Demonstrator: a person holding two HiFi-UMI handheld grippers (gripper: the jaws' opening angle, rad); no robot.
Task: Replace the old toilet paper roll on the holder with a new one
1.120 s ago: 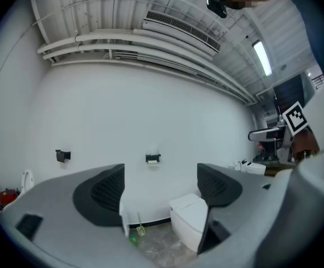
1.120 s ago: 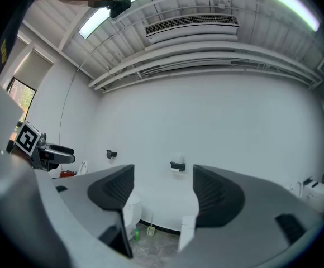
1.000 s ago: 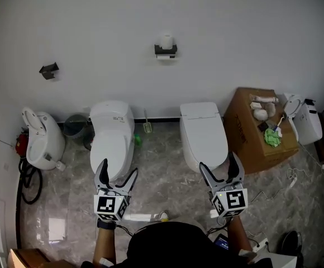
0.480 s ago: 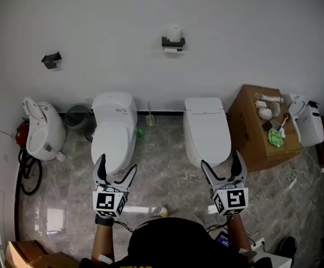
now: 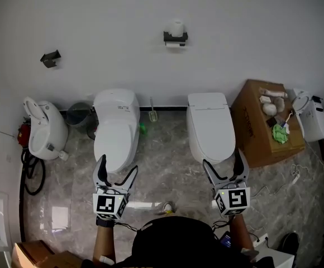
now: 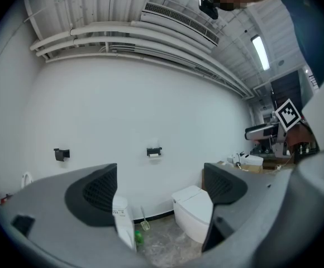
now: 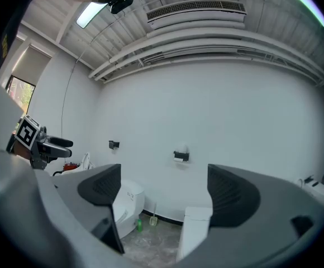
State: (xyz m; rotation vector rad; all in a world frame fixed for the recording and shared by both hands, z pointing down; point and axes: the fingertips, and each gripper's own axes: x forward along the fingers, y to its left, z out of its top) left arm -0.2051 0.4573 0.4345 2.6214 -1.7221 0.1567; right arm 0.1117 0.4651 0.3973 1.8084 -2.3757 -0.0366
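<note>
My left gripper (image 5: 117,171) is held with its jaws wide apart and nothing between them. My right gripper (image 5: 223,161) has just been opening its jaws, and they too are spread and empty. The old toilet paper roll (image 5: 177,27) is at my 12 o'clock, well away on the white wall (image 5: 106,15), on the dark holder (image 5: 175,37). I judge it light, soft and easy to crush, so I would pinch it gently across its round sides, or take it by the stiffer core. White things (image 5: 270,108) lie on the cardboard box (image 5: 250,128) at 2 o'clock. I cannot tell whether one of them is the fresh roll.
</note>
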